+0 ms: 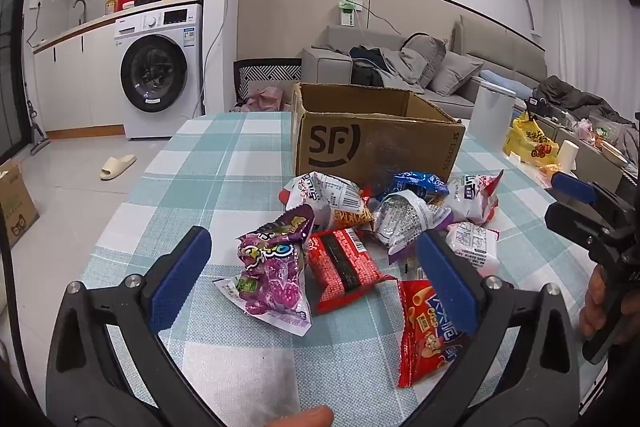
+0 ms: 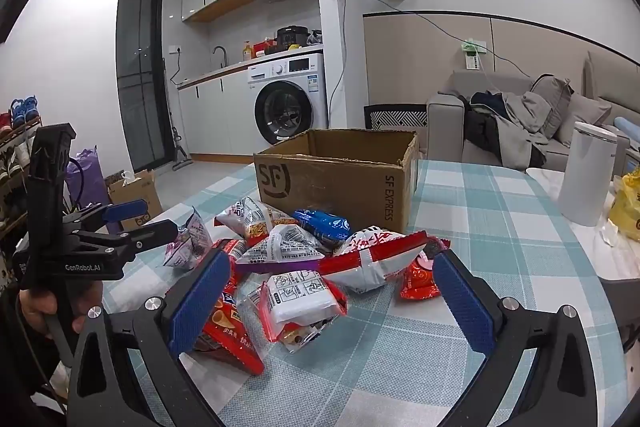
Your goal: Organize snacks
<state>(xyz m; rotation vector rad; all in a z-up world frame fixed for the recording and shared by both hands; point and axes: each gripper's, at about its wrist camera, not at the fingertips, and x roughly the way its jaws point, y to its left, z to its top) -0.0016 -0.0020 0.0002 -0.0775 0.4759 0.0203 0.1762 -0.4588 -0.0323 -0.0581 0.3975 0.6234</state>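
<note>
Snacks: crinkled foil packets, a purple grape-print pouch (image 1: 276, 267), a red brick-pattern pack (image 1: 344, 267), a blue bag (image 2: 324, 223), heaped on the teal-checked worktop (image 1: 208, 167).
Box: open brown cardboard carton (image 1: 372, 143), at 12 o'clock of the heap, apparently touching it.
Left hand-held gripper (image 1: 316, 275): released, empty.
Right hand-held gripper (image 2: 332, 295): released, empty.

Even cool indoor light, fisheye-warped edges

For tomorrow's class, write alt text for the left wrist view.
An open left claw hovers over a pile of snack packets, nearest a purple bag and a red packet, on a checked tablecloth. Behind stands an open cardboard box.
</note>
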